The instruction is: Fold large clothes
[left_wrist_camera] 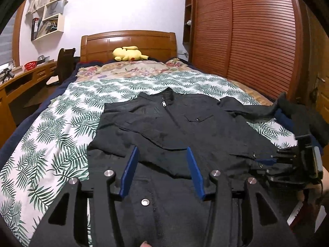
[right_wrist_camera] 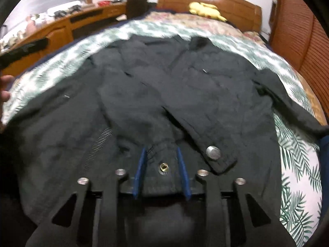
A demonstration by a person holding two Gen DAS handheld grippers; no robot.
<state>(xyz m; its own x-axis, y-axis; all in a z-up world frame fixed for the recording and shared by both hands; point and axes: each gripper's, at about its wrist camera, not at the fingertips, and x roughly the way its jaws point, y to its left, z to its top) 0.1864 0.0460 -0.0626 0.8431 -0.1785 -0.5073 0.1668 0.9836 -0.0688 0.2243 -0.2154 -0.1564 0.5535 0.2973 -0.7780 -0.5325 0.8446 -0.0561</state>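
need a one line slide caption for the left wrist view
Left gripper hangs open over a black jacket spread on the leaf-print bedspread, with the right gripper at its hem.

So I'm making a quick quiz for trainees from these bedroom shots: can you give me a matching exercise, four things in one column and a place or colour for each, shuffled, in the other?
Things:
1. black jacket
2. yellow plush toy
3. red basket
4. white wall shelves

Places or colours:
A. on the wooden desk at the left
B. spread out on the leaf-print bedspread
C. high on the wall, holding books
D. by the headboard

Pairs: 1-B, 2-D, 3-A, 4-C
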